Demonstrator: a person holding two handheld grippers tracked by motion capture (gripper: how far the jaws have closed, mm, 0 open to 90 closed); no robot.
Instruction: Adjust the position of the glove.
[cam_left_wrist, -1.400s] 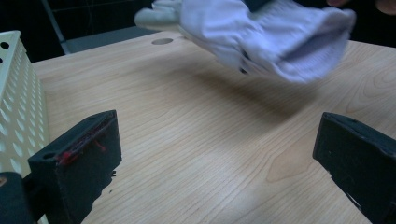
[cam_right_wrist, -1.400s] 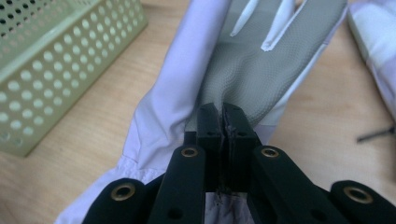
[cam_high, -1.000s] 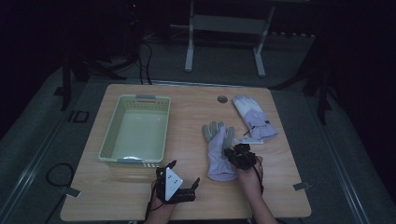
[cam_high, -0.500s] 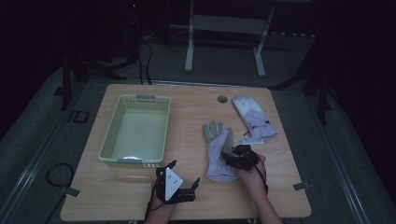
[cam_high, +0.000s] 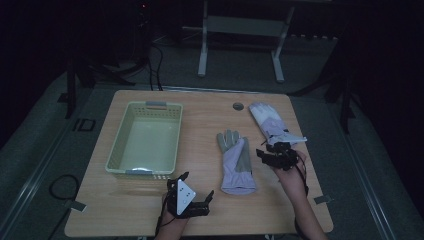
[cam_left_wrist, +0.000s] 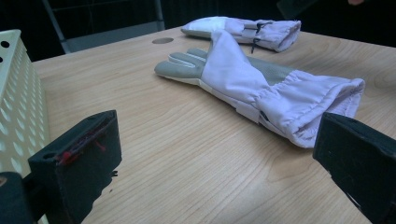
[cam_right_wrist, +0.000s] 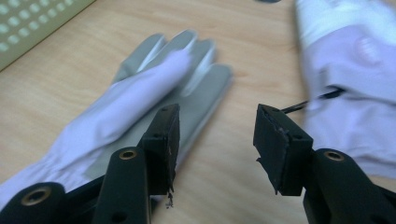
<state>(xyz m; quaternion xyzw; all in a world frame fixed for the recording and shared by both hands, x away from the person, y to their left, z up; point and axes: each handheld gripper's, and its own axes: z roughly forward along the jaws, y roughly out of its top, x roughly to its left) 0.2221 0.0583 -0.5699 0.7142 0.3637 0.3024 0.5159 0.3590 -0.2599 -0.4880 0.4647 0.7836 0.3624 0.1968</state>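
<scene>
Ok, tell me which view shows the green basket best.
The high view: it shows the whole basket, all four walls and its bare inside, on the table's left half. The left gripper view catches just one perforated side wall at its left edge. The right gripper view catches a blurred corner at top left.

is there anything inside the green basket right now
No, in the high view the basket shows a bare pale floor, and both gloves, the near one and the far one, lie on the table.
</scene>
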